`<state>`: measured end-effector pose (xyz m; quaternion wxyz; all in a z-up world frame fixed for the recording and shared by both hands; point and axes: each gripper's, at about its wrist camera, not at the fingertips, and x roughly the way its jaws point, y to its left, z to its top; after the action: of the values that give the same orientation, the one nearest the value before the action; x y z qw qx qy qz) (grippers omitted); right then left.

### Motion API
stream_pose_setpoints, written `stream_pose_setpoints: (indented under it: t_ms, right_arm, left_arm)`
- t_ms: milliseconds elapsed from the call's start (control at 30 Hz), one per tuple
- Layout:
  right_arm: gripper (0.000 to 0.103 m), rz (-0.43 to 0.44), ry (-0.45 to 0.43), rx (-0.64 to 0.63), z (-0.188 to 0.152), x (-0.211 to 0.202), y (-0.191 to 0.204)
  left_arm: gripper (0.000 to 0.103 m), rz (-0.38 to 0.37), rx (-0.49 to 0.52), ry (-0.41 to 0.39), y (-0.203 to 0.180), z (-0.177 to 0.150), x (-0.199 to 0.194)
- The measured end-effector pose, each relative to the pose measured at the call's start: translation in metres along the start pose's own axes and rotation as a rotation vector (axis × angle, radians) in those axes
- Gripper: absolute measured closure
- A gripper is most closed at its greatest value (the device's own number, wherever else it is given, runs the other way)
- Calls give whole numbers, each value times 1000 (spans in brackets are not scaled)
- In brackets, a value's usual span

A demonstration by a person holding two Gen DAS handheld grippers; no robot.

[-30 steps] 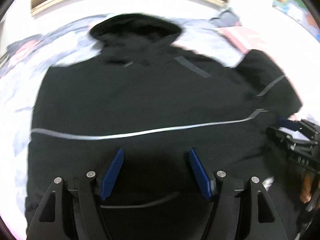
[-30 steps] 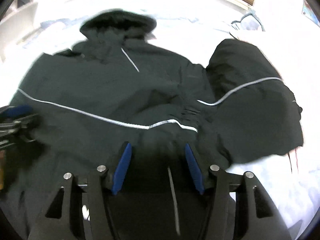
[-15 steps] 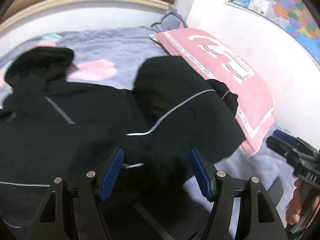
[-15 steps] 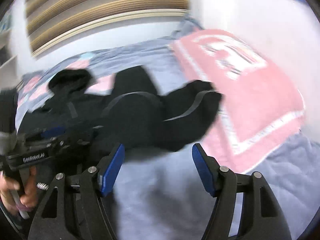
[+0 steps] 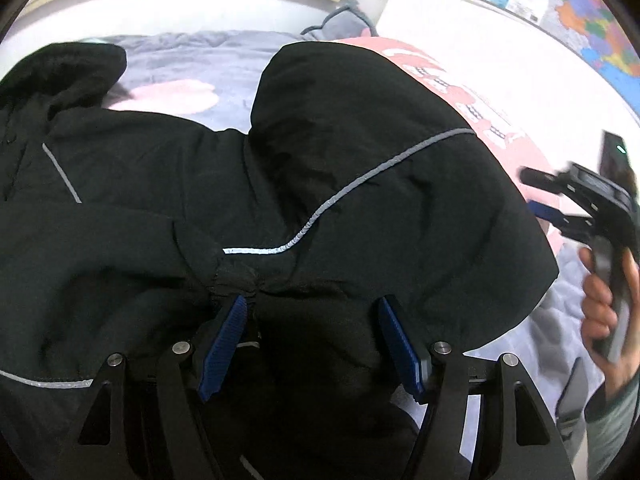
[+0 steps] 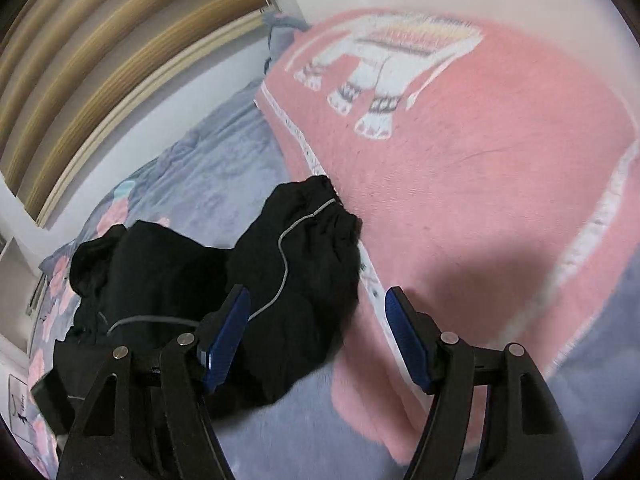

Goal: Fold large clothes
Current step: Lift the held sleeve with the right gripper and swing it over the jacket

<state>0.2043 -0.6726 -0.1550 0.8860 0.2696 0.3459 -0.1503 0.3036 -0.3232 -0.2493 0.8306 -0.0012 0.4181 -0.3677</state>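
Left wrist view: black jacket (image 5: pixel 280 208) spread on the bed (image 5: pixel 188 52), one sleeve lying over onto the pink blanket (image 5: pixel 472 96) at the bed's right edge. Left gripper (image 5: pixel 312 340) fingers released above the jacket, nothing gripped. Right gripper (image 5: pixel 560 208) at right, in a hand (image 5: pixel 600 312).

Right wrist view: right gripper (image 6: pixel 316 340) fingers released, jaws just opened, over the jacket's edge and blanket (image 6: pixel 500 160).

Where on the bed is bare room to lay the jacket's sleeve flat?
Free: the grey bedspread between the black jacket and the headboard wall, and the strip in front of the pink elephant blanket. Crowded: the jacket's cuff already overlaps the blanket's edge.
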Motion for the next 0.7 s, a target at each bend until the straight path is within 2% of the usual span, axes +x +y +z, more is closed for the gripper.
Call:
stream_pose_setpoints:
  t_ms: [33, 100, 233, 267, 300, 367, 400, 533, 633, 700]
  right_arm:
    - [30, -6, 8, -4, 2, 9, 1]
    - [30, -77, 23, 3, 6, 31, 2]
    - [26, -98, 24, 3, 13, 60, 9]
    - [30, -94, 24, -26, 14, 64, 17]
    - [49, -85, 35, -58, 15, 68, 25]
    - [76, -93, 54, -116, 14, 75, 37]
    - [78, -97, 55, -145, 13, 74, 43]
    - [83, -82, -36, -183, 14, 39, 47]
    - [84, -118, -125, -219, 19, -8, 42]
    - [84, -145, -180, -233, 25, -41, 33]
  left_arm:
    - [33, 2, 4, -7, 0, -1, 0]
    - [33, 5, 12, -19, -3, -7, -3]
    - [33, 5, 17, -27, -3, -10, -3]
    - [33, 7, 20, -29, -3, -11, -3]
    - [33, 9, 22, -30, -3, -11, -2]
    - [33, 12, 25, -30, -5, -13, -3]
    - [33, 16, 28, -28, -6, -14, -3]
    - [33, 45, 54, -8, -16, -12, -6]
    - [33, 77, 95, 4, -26, -4, -13]
    - [33, 34, 80, -27, -35, 4, -28]
